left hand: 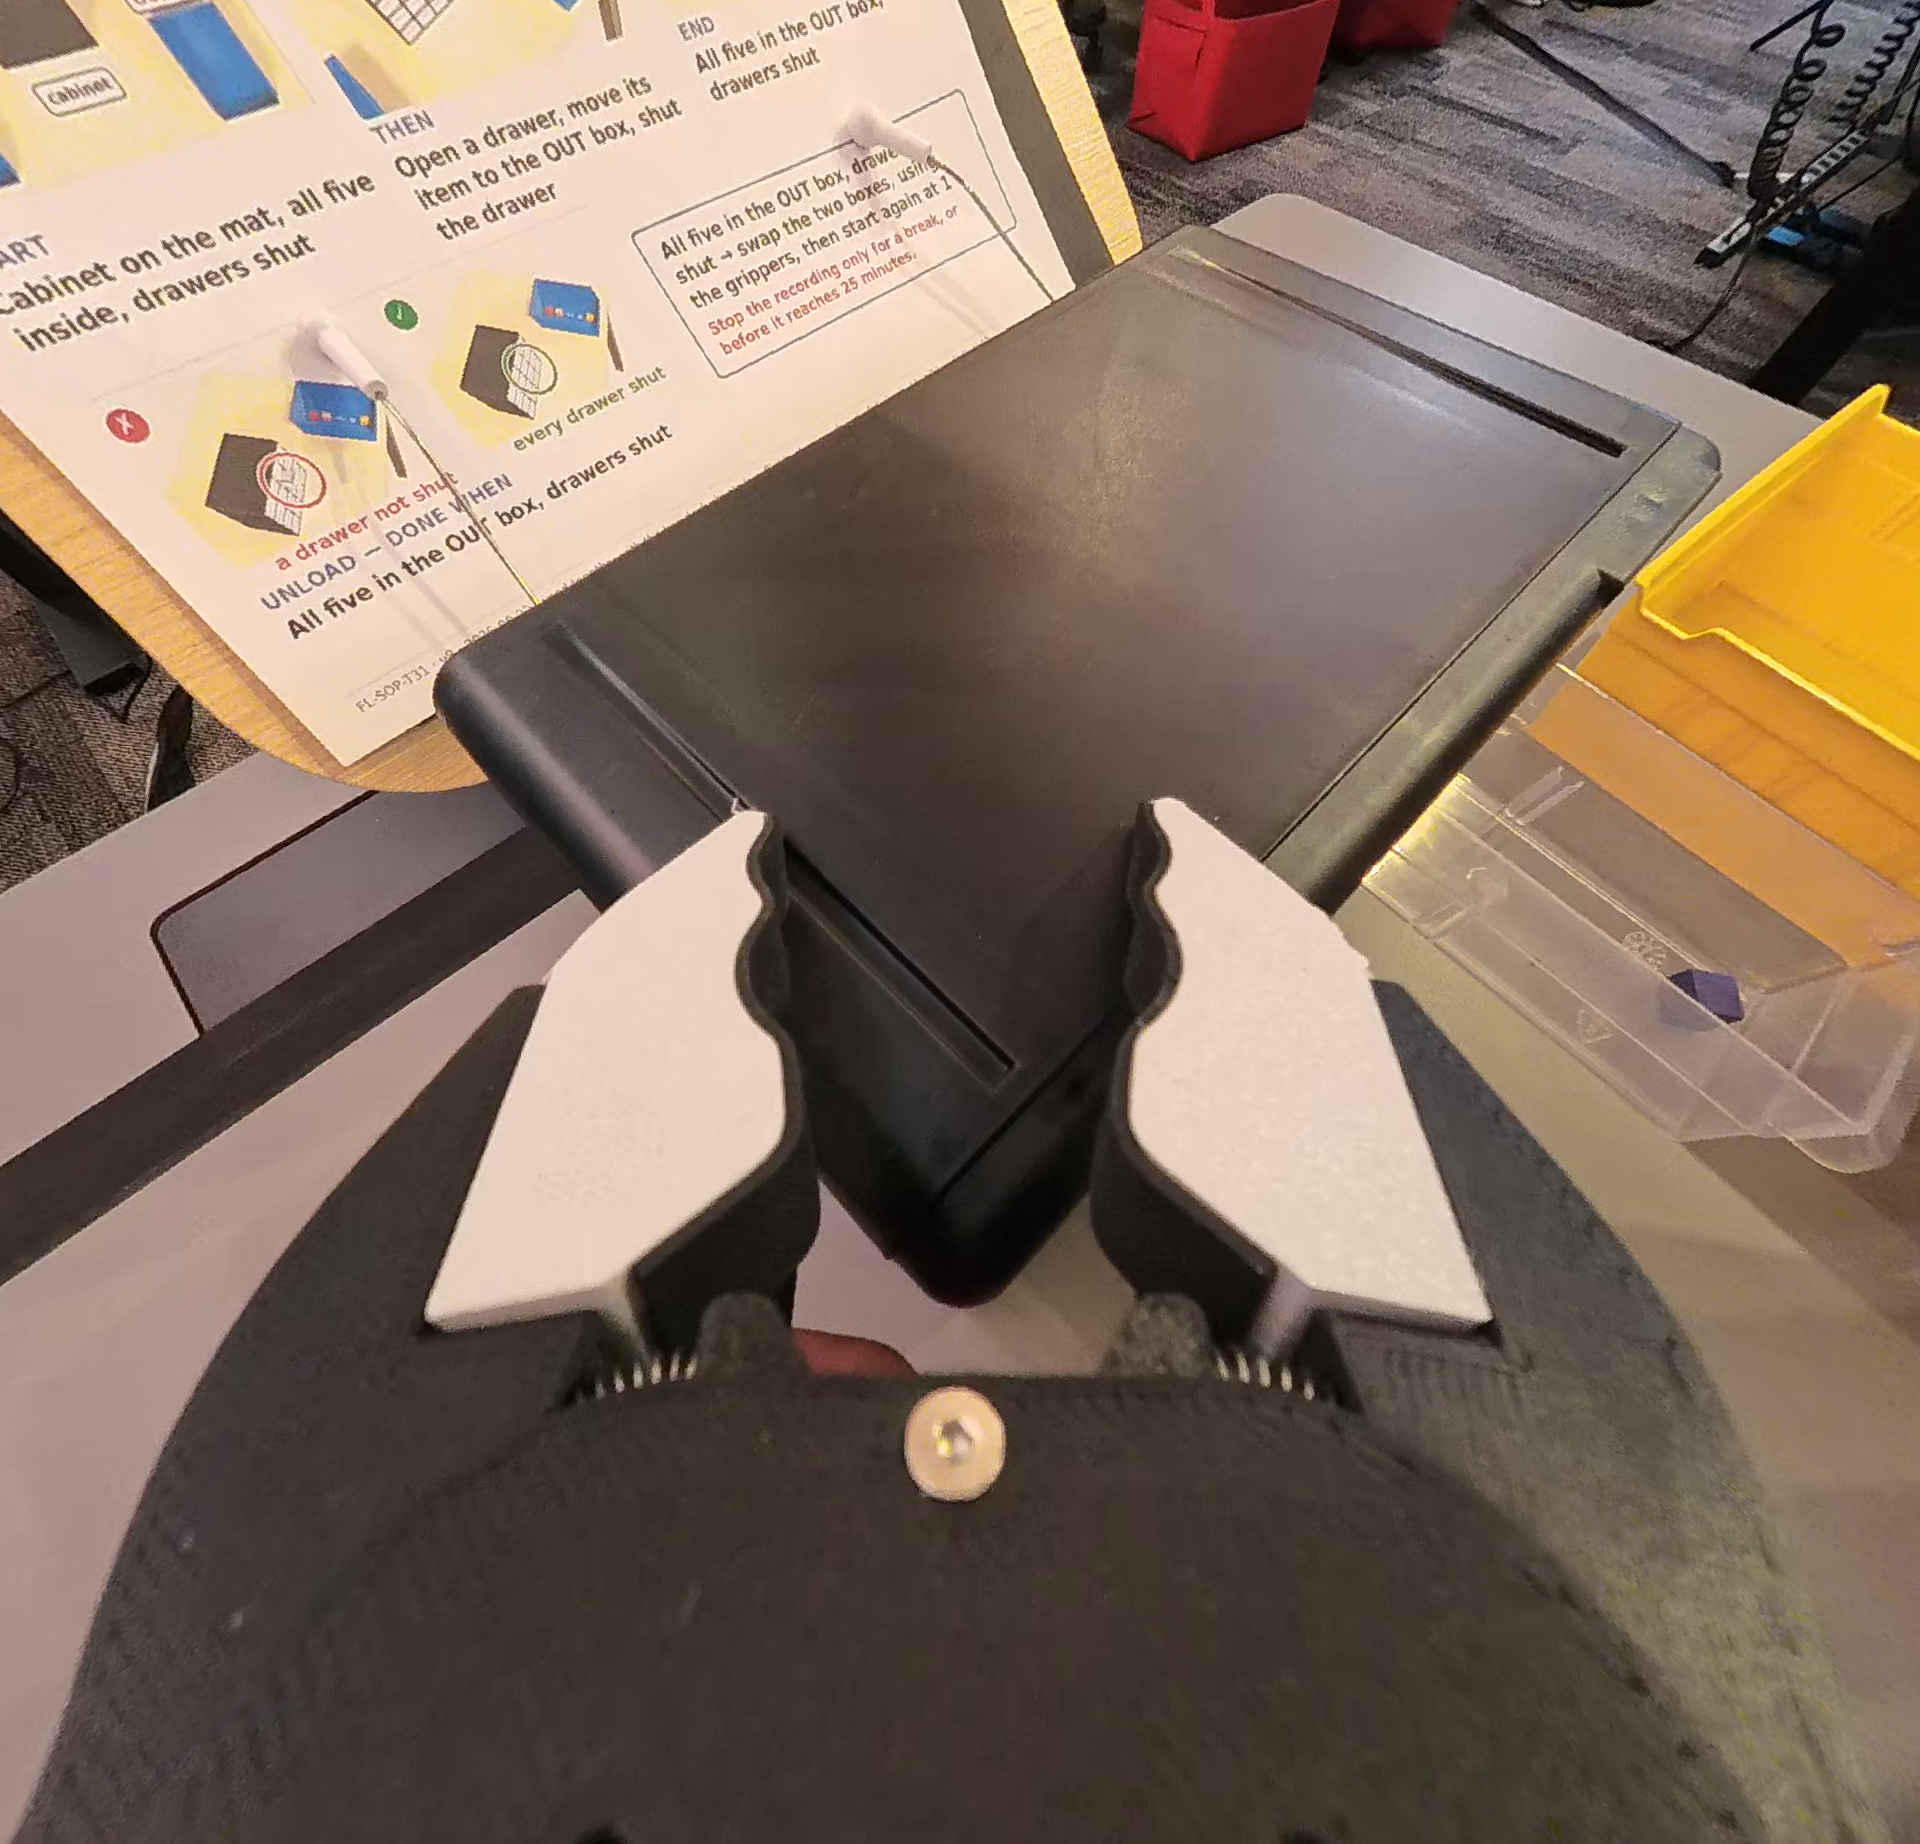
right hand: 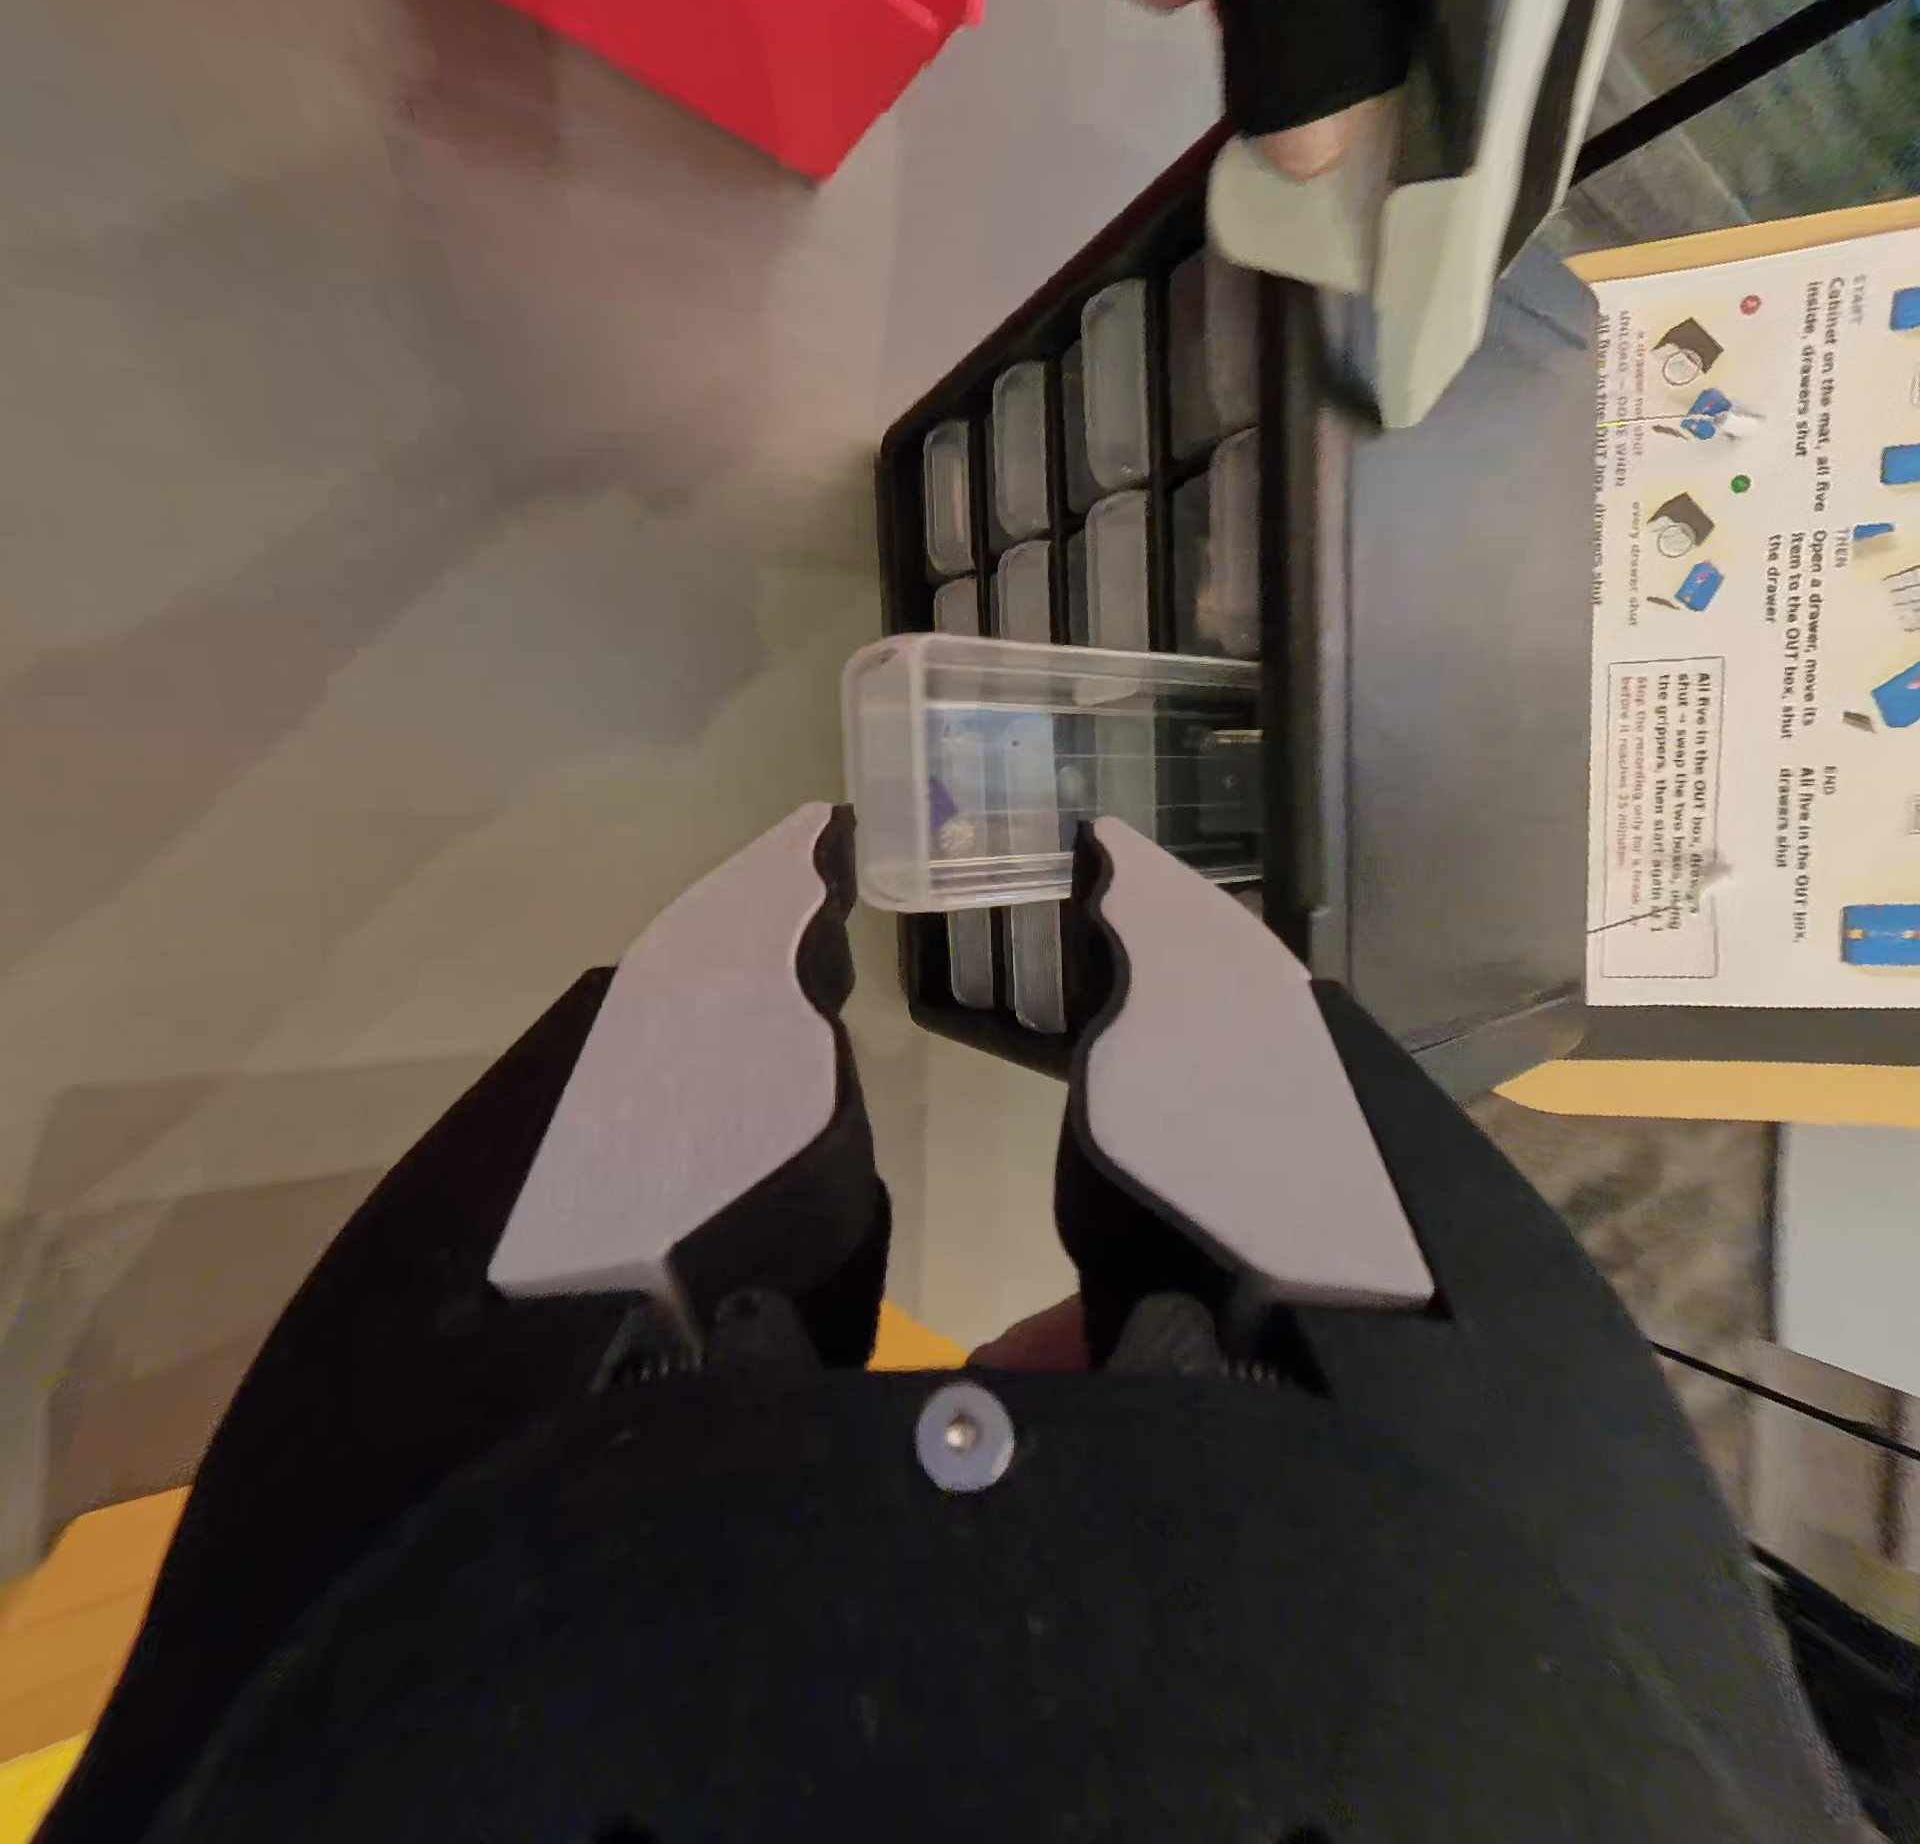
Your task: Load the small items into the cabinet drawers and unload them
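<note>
The black cabinet [left hand: 1091, 568] lies under my left gripper [left hand: 956, 828], which is open, its fingers either side of the cabinet's near top corner. In the right wrist view the cabinet front [right hand: 1039, 464] shows a grid of clear drawers. One clear drawer [right hand: 966, 714] is pulled out, with a small purple item [right hand: 943, 802] inside. My right gripper [right hand: 961, 838] has its fingers closed against both sides of the drawer's front end. The drawer [left hand: 1662, 921] and purple item [left hand: 1704, 994] also show in the left wrist view. The left gripper [right hand: 1340, 236] rests on the cabinet's top.
A yellow bin [left hand: 1787, 589] stands right of the cabinet, behind the open drawer. A red bin [right hand: 727, 18] sits on the grey table [right hand: 416, 547]. An instruction sheet on a wooden board [left hand: 520, 236] stands behind the cabinet. A red fabric box [left hand: 1226, 59] is on the carpet.
</note>
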### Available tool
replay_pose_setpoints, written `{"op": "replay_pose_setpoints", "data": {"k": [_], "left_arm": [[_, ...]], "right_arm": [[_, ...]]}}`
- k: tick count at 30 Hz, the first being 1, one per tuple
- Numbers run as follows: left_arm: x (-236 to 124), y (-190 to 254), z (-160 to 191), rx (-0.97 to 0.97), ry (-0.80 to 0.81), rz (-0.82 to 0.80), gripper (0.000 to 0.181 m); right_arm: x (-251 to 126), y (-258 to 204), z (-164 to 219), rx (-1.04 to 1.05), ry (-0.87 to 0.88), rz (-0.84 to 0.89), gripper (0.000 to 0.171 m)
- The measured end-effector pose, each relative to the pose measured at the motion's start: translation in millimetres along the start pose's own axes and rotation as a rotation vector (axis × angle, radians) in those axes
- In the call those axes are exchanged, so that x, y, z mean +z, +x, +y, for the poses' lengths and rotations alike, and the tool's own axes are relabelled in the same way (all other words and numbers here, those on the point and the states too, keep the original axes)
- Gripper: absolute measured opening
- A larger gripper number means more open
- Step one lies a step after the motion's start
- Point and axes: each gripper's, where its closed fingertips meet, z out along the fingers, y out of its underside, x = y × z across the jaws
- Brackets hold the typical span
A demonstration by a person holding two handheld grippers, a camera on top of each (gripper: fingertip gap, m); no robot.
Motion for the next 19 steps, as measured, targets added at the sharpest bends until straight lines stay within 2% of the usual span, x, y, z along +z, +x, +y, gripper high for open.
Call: {"op": "replay_pose_setpoints", "data": {"k": [1, 4, 8, 12, 19], "left_arm": [[0, 0, 0, 0.000, 0.000, 0.000, 0.064], [0, 0, 0, -0.001, 0.001, 0.000, 0.064], [0, 0, 0, -0.002, 0.004, 0.000, 0.064], [0, 0, 0, 0.001, 0.003, 0.000, 0.064], [0, 0, 0, 0.007, 0.006, 0.003, 0.064]], "right_arm": [[-3, 5, -4, 0.030, 0.012, -0.028, 0.038], [-1, 20, -6, 0.073, -0.027, -0.117, 0.037], [16, 28, -4, 0.029, -0.133, -0.239, 0.049], [33, 25, 5, -0.040, -0.250, -0.337, 0.044], [45, 16, 13, -0.066, -0.322, -0.461, 0.039]]}}
